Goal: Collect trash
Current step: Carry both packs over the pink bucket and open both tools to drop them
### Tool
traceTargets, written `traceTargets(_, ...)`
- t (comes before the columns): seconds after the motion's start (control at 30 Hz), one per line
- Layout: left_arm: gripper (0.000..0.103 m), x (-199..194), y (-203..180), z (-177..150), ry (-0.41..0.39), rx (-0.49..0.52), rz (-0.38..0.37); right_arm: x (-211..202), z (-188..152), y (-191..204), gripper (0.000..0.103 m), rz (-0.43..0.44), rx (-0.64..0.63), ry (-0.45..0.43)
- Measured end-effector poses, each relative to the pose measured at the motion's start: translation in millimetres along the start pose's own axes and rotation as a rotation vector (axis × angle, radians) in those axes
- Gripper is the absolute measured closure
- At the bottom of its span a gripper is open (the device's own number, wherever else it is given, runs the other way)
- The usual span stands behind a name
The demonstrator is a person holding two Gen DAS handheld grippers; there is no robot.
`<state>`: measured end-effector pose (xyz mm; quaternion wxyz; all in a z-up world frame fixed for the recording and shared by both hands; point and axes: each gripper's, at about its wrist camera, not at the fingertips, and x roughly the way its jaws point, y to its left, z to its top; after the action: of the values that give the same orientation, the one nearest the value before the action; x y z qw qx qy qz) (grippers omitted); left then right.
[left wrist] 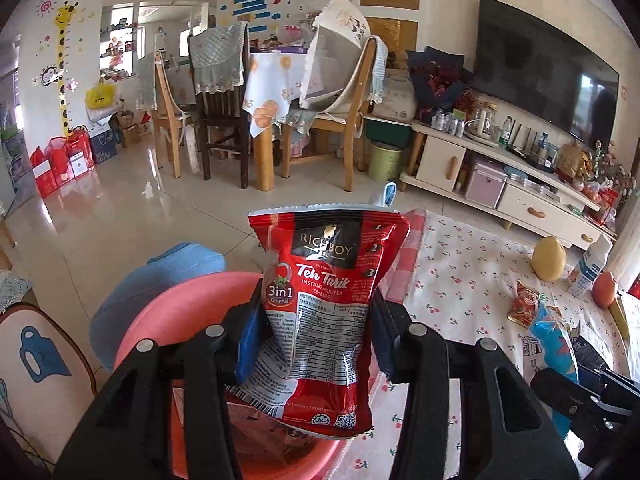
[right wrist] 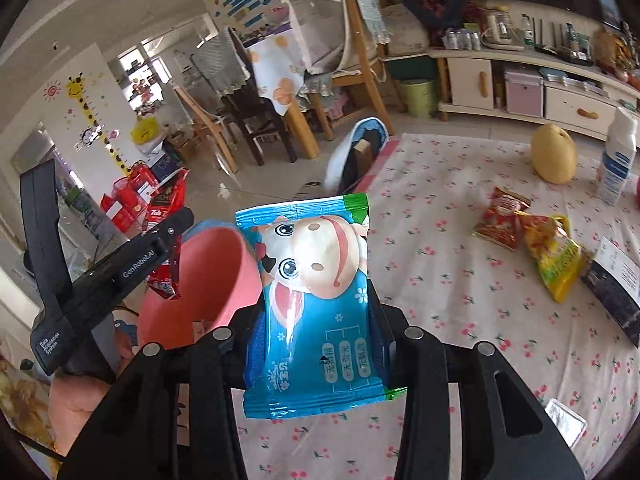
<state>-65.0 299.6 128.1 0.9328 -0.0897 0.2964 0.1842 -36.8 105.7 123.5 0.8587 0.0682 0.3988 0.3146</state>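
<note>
My left gripper [left wrist: 316,320] is shut on a red "Teh Tarik" milk tea packet [left wrist: 332,280], which stands upright between the pads above a pink bin [left wrist: 180,312]. In the right wrist view the same left gripper [right wrist: 172,240] holds that red packet [right wrist: 168,200] over the pink bin [right wrist: 212,280]. My right gripper [right wrist: 316,336] is shut on a blue snack packet with a cartoon cow [right wrist: 316,280], just right of the bin and above the table. The right gripper [left wrist: 580,376] and its blue packet [left wrist: 552,344] also show at the left wrist view's lower right.
On the cherry-print tablecloth [right wrist: 440,280] lie a red wrapper [right wrist: 500,222], a yellow wrapper [right wrist: 556,256], a black-and-white box [right wrist: 616,280] and a foil piece [right wrist: 566,420]. A pear [right wrist: 554,156] and a milk carton [right wrist: 616,164] stand farther back. A hand [right wrist: 76,400] grips the left tool.
</note>
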Motion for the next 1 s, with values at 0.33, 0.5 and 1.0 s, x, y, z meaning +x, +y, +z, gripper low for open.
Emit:
traceTargets(0.33,0.055,13,34,8,0.033,-0.061,0.085,58,15,63,0.06,0.069,-0.078,0.05)
traceTargets(0.5,0.055,17,50,8,0.047,-0.104,0.117,80,12,72,0.06,0.084,-0.074,0.079)
traceTargets(1.0,0.017,22,72,11,0.051,-0.103,0.251,125,0,87,0.035,0.148,-0.09,0.152)
